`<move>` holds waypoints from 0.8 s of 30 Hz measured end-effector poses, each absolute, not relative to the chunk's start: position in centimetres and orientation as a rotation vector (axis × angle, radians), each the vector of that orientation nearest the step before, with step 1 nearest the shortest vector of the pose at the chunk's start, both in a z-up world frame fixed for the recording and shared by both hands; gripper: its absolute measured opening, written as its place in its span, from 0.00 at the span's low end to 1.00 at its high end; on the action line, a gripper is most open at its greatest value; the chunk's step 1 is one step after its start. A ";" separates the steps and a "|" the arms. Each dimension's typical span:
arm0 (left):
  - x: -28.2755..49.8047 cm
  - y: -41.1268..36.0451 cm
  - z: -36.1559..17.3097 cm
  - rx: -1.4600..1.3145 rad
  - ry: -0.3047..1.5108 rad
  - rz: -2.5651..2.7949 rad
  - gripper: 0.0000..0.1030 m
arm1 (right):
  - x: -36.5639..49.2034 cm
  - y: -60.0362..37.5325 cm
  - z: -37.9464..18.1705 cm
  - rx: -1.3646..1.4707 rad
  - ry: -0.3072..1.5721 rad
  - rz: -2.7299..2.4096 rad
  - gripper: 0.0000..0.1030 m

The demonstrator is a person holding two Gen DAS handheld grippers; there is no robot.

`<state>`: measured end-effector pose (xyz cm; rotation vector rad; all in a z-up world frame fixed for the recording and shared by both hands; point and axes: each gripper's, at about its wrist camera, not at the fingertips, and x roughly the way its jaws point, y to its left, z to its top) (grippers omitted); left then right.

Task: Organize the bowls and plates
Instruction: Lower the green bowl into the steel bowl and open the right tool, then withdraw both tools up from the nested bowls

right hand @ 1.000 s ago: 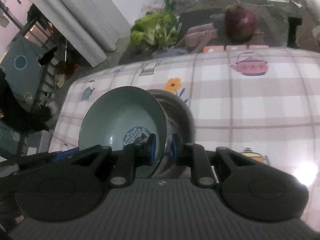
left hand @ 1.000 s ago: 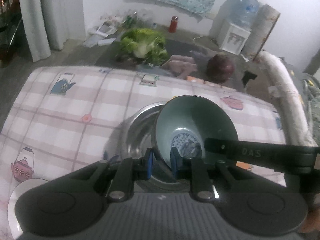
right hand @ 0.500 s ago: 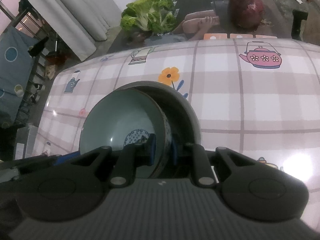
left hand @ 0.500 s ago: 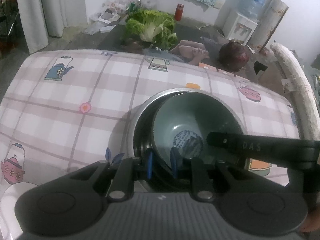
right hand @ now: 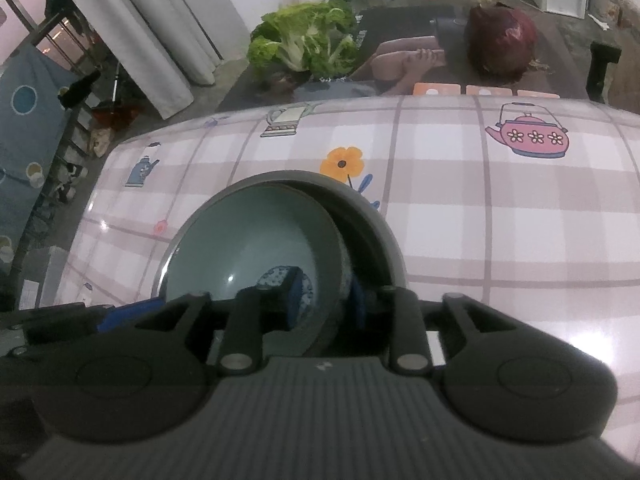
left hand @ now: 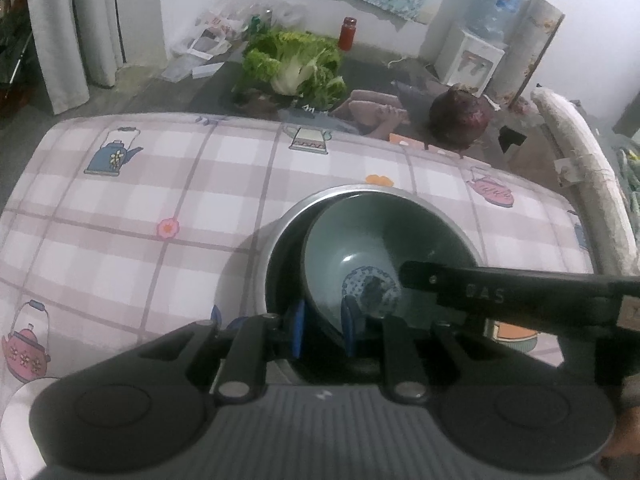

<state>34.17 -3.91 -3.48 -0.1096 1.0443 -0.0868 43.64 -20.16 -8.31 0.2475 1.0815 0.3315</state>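
Note:
A pale green ceramic bowl with a blue flower pattern at its bottom sits tilted inside a larger steel bowl on the checked tablecloth. My left gripper has its blue pads on either side of the green bowl's near rim, with a small gap showing. My right gripper straddles the opposite rim of the green bowl, one pad inside and one outside between it and the steel bowl. The right gripper's finger crosses the left wrist view.
A white plate lies at the table's near left corner. Beyond the far table edge are a lettuce head, a person lying on the floor and a water dispenser. A rolled mat runs along the right.
Both grippers have lowered the green bowl from a steep tilt above the steel bowl down into it. The pads on both rims have spread slightly.

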 end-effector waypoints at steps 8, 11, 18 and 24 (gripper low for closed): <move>32.8 -3.6 -1.6 -0.114 1.015 -0.097 0.23 | 43.2 -20.3 -7.2 0.273 1.063 0.348 0.53; 32.2 -3.5 -0.8 -0.113 1.002 -0.101 0.26 | 42.9 -20.6 -6.2 0.278 1.034 0.351 0.55; 29.8 -3.1 1.4 -0.105 0.963 -0.127 0.46 | 41.1 -22.3 -3.6 0.356 0.983 0.363 0.56; 26.1 -3.0 3.8 -0.051 0.922 -0.173 0.61 | 36.6 -23.7 -0.6 0.369 0.922 0.364 0.56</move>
